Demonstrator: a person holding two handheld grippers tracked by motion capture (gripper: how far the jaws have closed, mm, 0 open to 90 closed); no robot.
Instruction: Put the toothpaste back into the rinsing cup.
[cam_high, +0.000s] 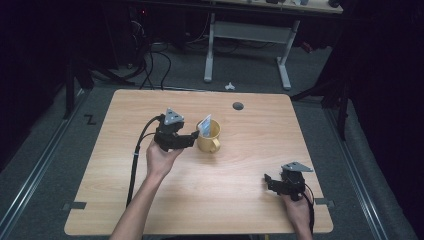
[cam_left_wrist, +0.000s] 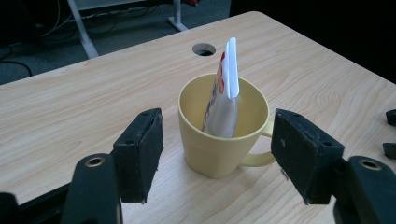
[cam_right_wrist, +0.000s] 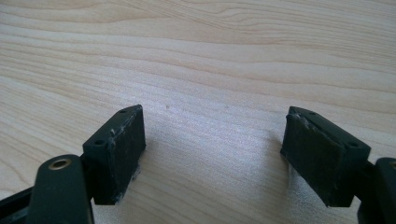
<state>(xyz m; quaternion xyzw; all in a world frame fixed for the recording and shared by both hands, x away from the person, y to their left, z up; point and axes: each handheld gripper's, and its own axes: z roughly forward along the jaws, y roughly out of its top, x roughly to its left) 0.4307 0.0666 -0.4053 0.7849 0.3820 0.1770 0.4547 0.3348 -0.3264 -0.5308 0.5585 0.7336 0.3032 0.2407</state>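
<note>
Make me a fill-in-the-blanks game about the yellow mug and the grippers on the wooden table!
1. The white packet stands inside the yellow ____.
2. The left gripper has its jaws ____, one on each side of the yellow mug, not touching it.
3. The right gripper has nothing but bare ____ tabletop between its jaws.
4. The mug's handle points toward the ____ gripper.

Missing words: mug; open; wooden; right

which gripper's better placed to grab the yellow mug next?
Probably left. The left gripper sits right beside the yellow ceramic mug holding a white sachet, jaws open and aimed at it. The right gripper rests by the wooden table's near right corner, open over bare wood.
</note>
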